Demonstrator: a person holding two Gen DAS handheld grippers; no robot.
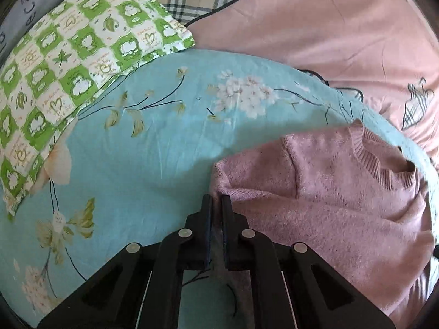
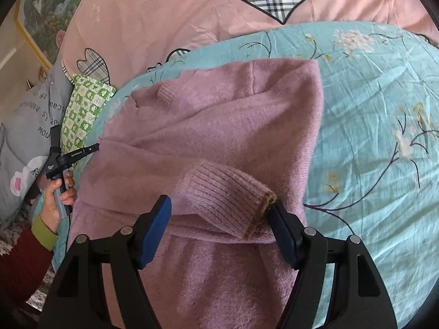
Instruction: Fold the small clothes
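A pink sweater [image 2: 225, 126] lies on a blue sheet [image 1: 137, 153] with flowers printed on it, spread over a bed. The left gripper [image 1: 216, 201] has its jaws pressed together on the edge of the sweater, at a folded corner near the shoulder, with only a thin gap between them. In the right wrist view, that same gripper [image 2: 94, 145] shows at the far left side of the sweater, and the left hand [image 2: 59, 194] holds its handle. The right gripper [image 2: 219, 208] has its jaws wide apart, one on each side of a sleeve cuff [image 2: 233, 192]. The cuff has ribbed lines and a brown trim at its end, and it lies folded across the middle of the sweater. The right jaw touches the cuff's end; the left jaw is just beside the sleeve. The ribbed neck of the sweater [image 1: 384, 164] points away from the left gripper. A green and white checked pillow [image 1: 60, 71] sits at the edge of the sheet. A pink quilt [image 1: 329, 22] with plaid heart shapes lies behind it
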